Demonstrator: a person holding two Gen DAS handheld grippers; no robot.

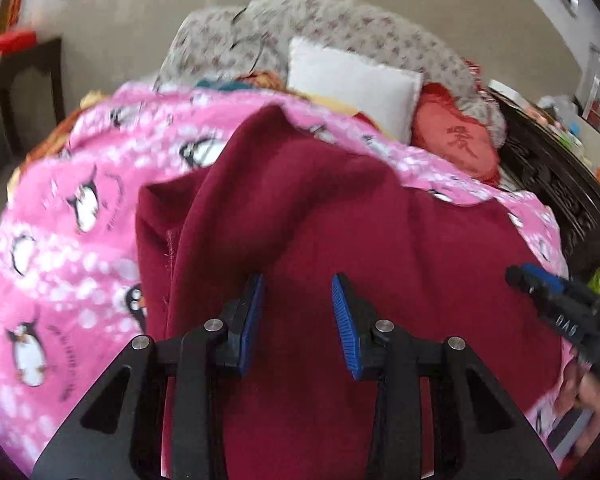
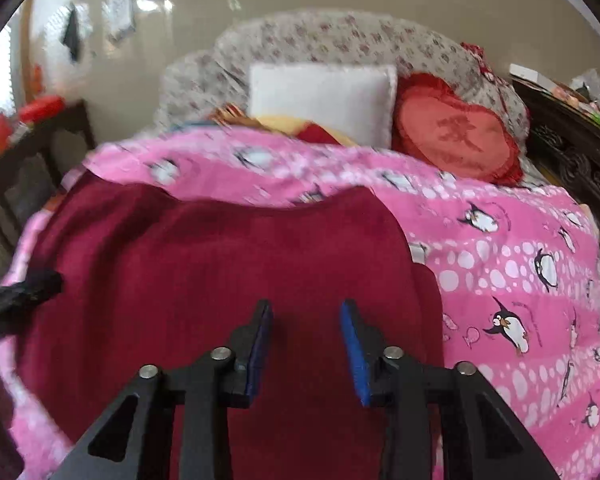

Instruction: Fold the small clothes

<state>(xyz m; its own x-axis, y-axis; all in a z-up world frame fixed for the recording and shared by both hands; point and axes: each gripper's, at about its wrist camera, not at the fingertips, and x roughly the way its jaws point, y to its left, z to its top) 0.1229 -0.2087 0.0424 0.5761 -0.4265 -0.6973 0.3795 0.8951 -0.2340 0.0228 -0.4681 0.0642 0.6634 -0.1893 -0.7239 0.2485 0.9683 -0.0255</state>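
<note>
A dark red garment [image 1: 320, 220] lies spread on a pink penguin blanket [image 1: 72, 184] on a bed, with a fold ridge along its left side. In the left wrist view my left gripper [image 1: 298, 280] hovers over the garment, its blue pads apart and nothing pinched between them. My right gripper [image 1: 520, 276] reaches in from the right edge of that view. In the right wrist view the same garment [image 2: 220, 260] fills the lower left, and my right gripper [image 2: 306, 306] stands open above it, gripping nothing. My left gripper [image 2: 44, 284] shows as a blurred black tip at the garment's left edge.
At the head of the bed are a white pillow [image 2: 320, 96], a red heart cushion [image 2: 456, 136] and a floral headboard [image 2: 340, 36]. Dark carved furniture [image 2: 572, 152] with clutter lines the right. A dark table [image 1: 20, 80] stands to the left.
</note>
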